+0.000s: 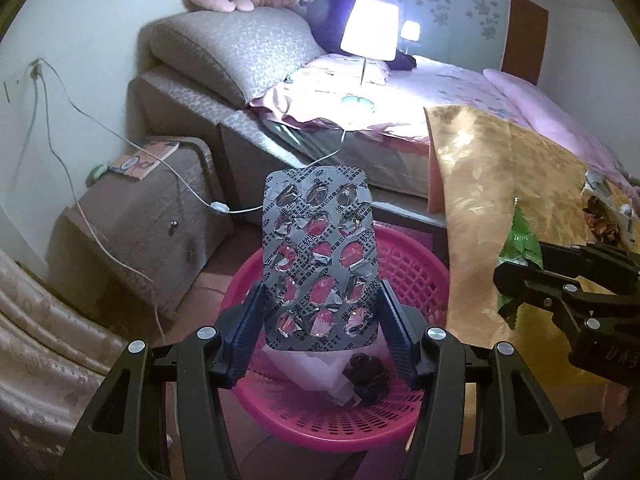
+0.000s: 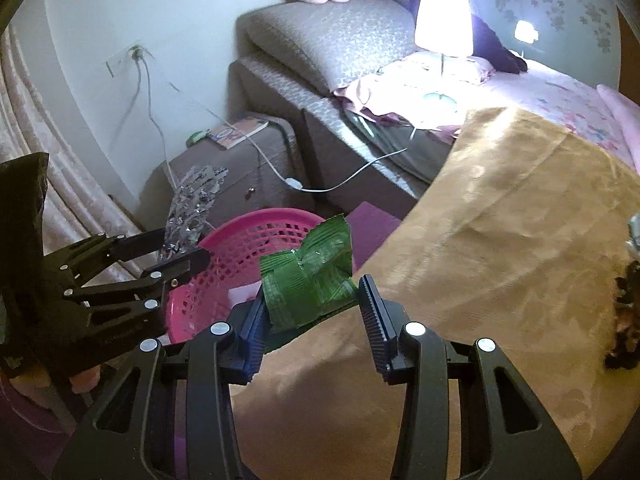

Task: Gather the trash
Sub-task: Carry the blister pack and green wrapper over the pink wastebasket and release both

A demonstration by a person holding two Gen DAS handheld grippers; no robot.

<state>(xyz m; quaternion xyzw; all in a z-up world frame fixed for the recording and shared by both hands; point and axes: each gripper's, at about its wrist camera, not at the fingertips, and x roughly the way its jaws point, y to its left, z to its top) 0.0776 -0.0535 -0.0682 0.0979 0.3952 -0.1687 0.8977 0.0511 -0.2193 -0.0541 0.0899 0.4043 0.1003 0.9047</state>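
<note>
The left gripper [image 1: 320, 320] is clamped on an empty silver blister pack [image 1: 319, 256], its pads pressing the pack's two long edges so it stands upright over the pink basket [image 1: 416, 268]. Only the left wrist view looks into that basket – white crumpled paper [image 1: 316, 372] and a dark lump [image 1: 368, 372] lie on its floor. The right wrist view shows the same pack [image 2: 192, 208] from the side, a thin glinting sheet between the left gripper's [image 2: 176, 250] fingers above the basket's [image 2: 224, 264] near rim.

The right gripper [image 2: 316, 316] has a crumpled green wrapper [image 2: 308, 276] between its fingers; the wrapper touches the left pad, while a gap shows beside the right pad, so I cannot tell whether it is truly gripped. In the left view the right gripper [image 1: 516, 284] enters from the right edge with the wrapper [image 1: 520, 240] poking up behind it.

A golden patterned cloth [image 2: 500, 240] covers the surface under the right gripper, its left edge just beside the basket; more litter [image 2: 624, 312] sits at its far right edge. Behind stand a brown bed [image 1: 248, 120] with pink bedding, a lit lamp [image 1: 370, 30] – very bright – a nightstand [image 1: 160, 216] carrying a book [image 1: 144, 158], and a white cord [image 1: 120, 140] from the wall socket.
</note>
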